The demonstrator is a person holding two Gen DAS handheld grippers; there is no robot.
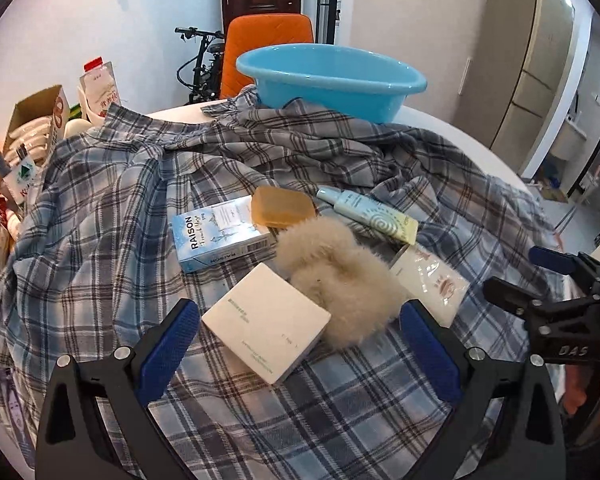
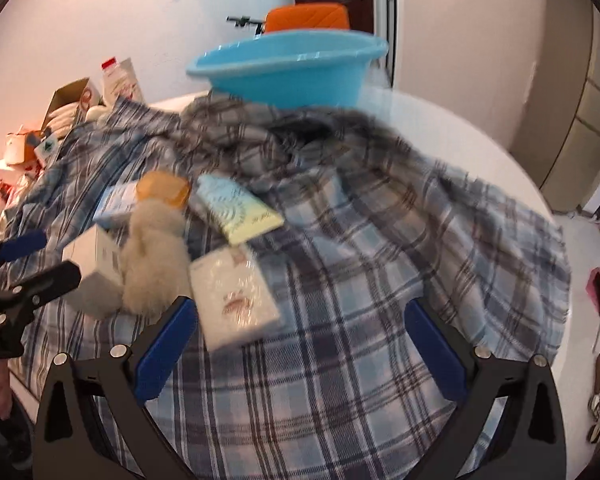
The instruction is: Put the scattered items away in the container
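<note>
Left wrist view, going left to right: blue carton (image 1: pixel 220 236) lying flat, amber soap (image 1: pixel 283 207) leaning on its far end, white box (image 1: pixel 267 322) nearest the camera, fluffy thing (image 1: pixel 338 280) (can't tell what it is) touching that box, then a tube (image 1: pixel 366 214) and a white packet (image 1: pixel 430 284). All of it sits bunched on a rumpled plaid cloth (image 1: pixel 100 200) covering the surface. The basin (image 1: pixel 330 80), presumably the container, stands well behind the pile with its base on the cloth's far folds, and nothing shows inside it from this angle.

The left gripper (image 1: pixel 298 350) has its jaws wide apart and empty, lined up either side of the box, so my guess is that's the first pick. The right gripper (image 2: pixel 302 350) is also spread wide and empty, with the packet (image 2: pixel 236 302) just ahead of its left finger.

The left view is sharp enough to read RAISON on the carton. The right view is blurred, but shows the bare white surface (image 2: pixel 440 128) beyond the cloth and the box's (image 2: pixel 92 272) side faces.
</note>
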